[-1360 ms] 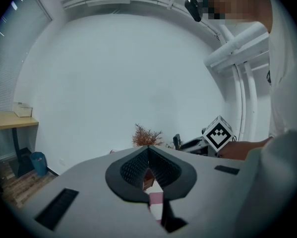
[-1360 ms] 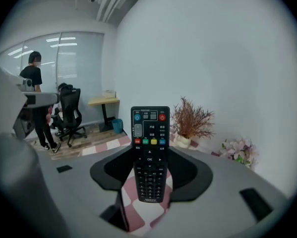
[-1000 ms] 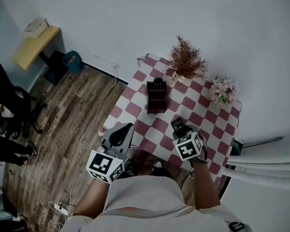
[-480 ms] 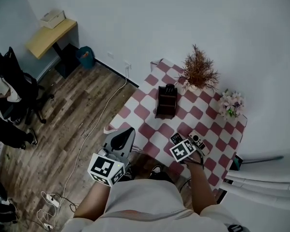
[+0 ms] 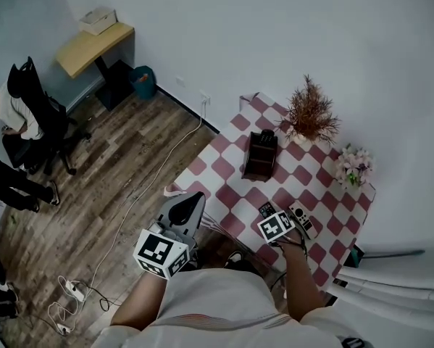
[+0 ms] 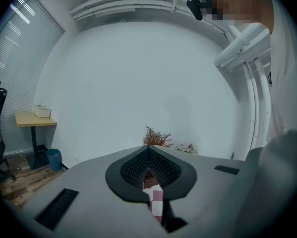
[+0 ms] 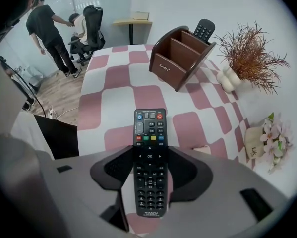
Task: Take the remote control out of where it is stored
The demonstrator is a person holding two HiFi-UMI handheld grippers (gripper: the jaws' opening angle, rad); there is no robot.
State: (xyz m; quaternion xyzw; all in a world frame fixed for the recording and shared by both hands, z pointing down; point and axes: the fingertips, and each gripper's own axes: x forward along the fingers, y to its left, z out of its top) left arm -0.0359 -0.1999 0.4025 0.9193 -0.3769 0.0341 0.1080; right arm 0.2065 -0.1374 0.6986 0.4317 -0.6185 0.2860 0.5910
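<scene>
A black remote control [image 7: 149,133] lies lengthwise between the jaws of my right gripper [image 7: 149,158], which is shut on its lower half, buttons up. In the head view that gripper [image 5: 271,217] is over the near part of the checkered table [image 5: 227,167], with the remote [image 5: 264,209] pointing away from me. A brown wooden organizer [image 7: 180,56] stands further back, and another black remote [image 7: 204,29] sticks out of its rear compartment. My left gripper [image 5: 190,203] hangs shut and empty off the table's left edge.
A grey remote [image 5: 302,220] lies on the table just right of my right gripper. A dried plant [image 7: 247,53] in a white vase and a small flower pot [image 7: 274,138] stand along the far side. Beyond the table are people [image 7: 49,33], an office chair and a small desk.
The head view has swung, so the table now sits further right. My right gripper still holds the black remote near the table's near edge. The left gripper has barely moved.
</scene>
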